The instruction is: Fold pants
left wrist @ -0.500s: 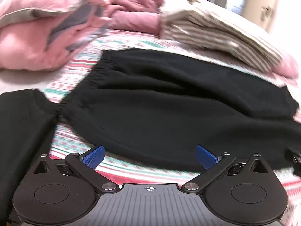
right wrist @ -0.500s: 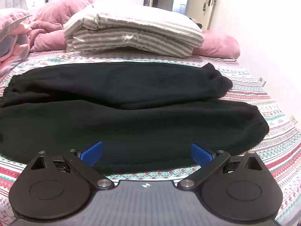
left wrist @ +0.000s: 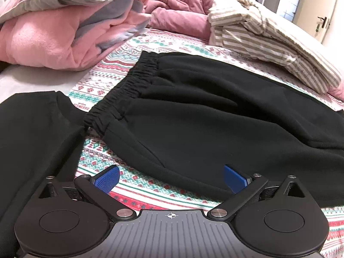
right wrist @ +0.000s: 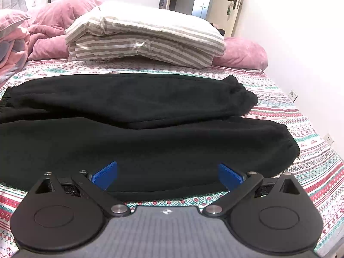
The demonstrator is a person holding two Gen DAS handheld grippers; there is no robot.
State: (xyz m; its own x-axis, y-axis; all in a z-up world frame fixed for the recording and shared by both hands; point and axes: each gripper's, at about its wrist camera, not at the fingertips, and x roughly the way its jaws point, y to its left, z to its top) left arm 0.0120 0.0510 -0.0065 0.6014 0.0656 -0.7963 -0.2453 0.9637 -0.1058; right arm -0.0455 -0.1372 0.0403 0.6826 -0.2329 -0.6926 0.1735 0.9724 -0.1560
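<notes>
Plainly spread flat across the patterned bedsheet (right wrist: pixel 301 116): black sweatpants (right wrist: pixel 150 133), two legs side by side, cuffs to the right, elastic waistband (left wrist: pixel 120 94) to the left. Just above the near edge of the pants, left gripper (left wrist: pixel 171 178) and right gripper (right wrist: pixel 167 175), blue pads (left wrist: pixel 106 179) spread fully wide, holding nothing, tilted down. Beside the waistband, another black garment (left wrist: pixel 32 139). Further back, a folded striped duvet (right wrist: pixel 146 40) and pink blankets (left wrist: pixel 53 36).
</notes>
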